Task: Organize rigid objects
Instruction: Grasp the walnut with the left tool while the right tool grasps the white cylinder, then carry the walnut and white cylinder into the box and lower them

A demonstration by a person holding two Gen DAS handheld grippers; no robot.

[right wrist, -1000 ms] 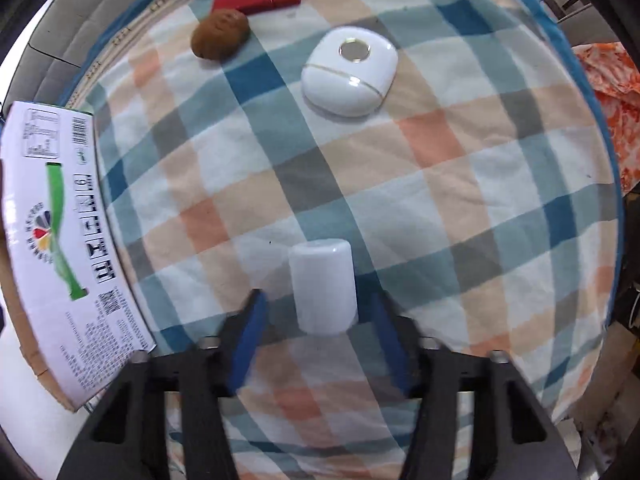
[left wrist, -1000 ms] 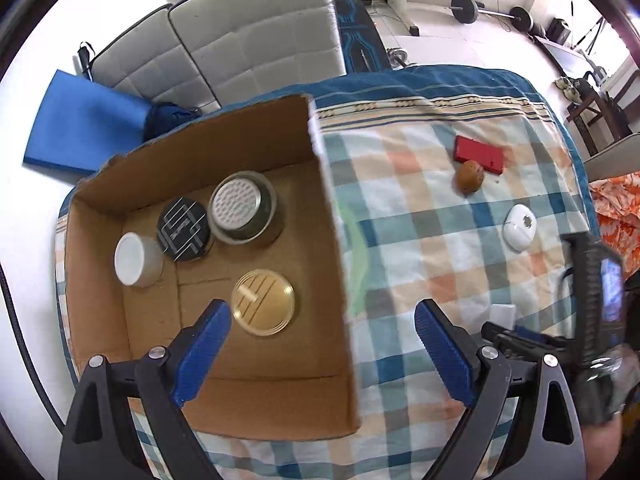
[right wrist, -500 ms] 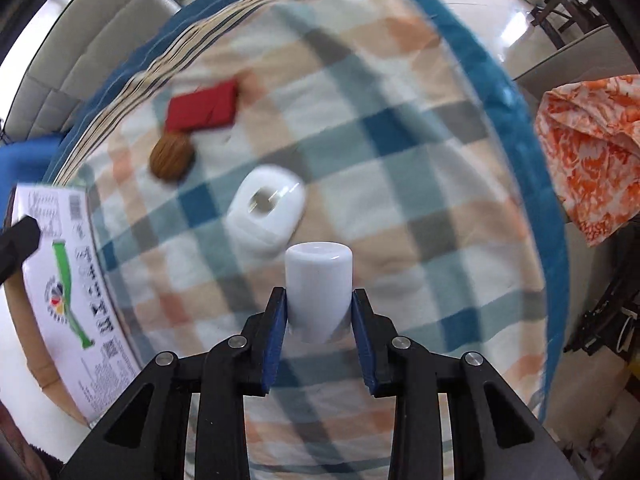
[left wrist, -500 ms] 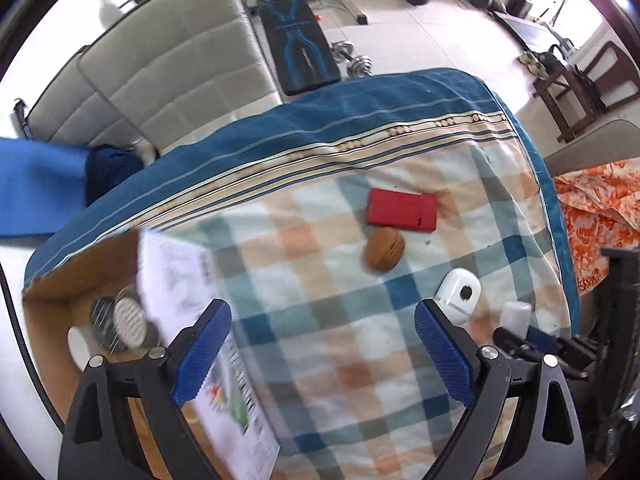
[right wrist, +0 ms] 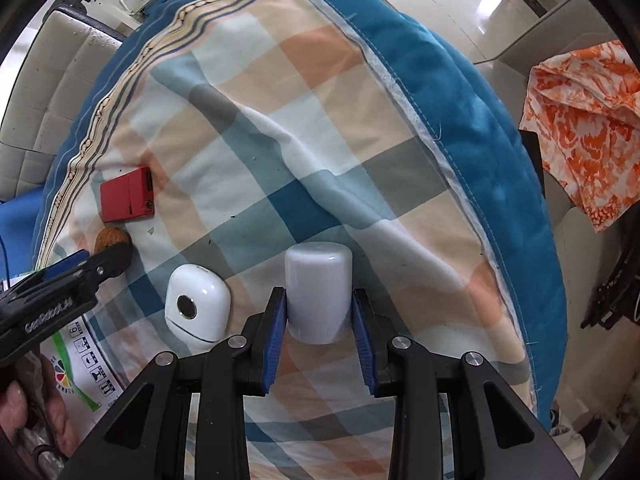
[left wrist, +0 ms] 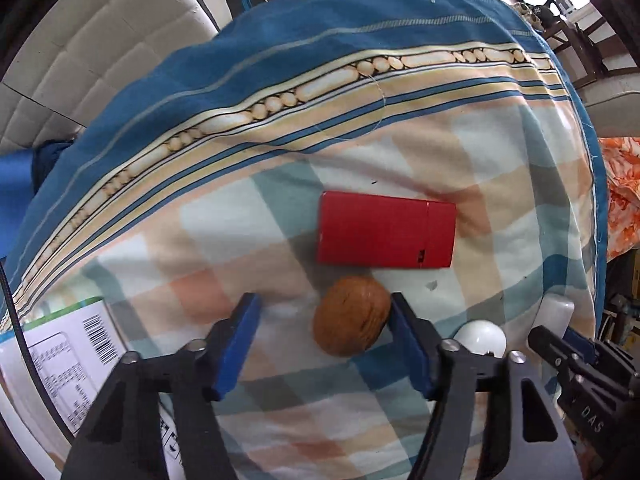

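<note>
A white cylindrical cap point(right wrist: 319, 292) is being pinched between the blue pads point(right wrist: 274, 340) of the right gripper point(right wrist: 319, 338). Its long axis is running forward along the fingers, with the closed rounded end pointing away from the gripper and the lower end seated between the pads. The cap is being held above the checked cloth point(right wrist: 280, 128) covering the tabletop.

Just to the left of the right gripper, a white rounded case point(right wrist: 197, 308) with a dark round button is lying on the cloth, its long axis running roughly parallel to the fingers.

A brown walnut-like object point(left wrist: 351, 316) is being framed by the left gripper point(left wrist: 322, 344), whose fingers are spread wide. The object is sitting close against the right-hand pad point(left wrist: 404, 344), well apart from the left-hand one; contact with the right pad cannot be told. Its long axis is lying slanted across the gap.

Just ahead of the walnut-like object, a red flat rectangular box point(left wrist: 386, 230) is lying on the cloth, its long axis running crosswise to the left gripper's fingers.

To the lower left of the left gripper, a white printed cardboard flap point(left wrist: 76, 360) with a barcode is being seen. An orange patterned fabric point(right wrist: 580, 120) is lying far to the right of the right gripper, beyond the cloth's blue border.
</note>
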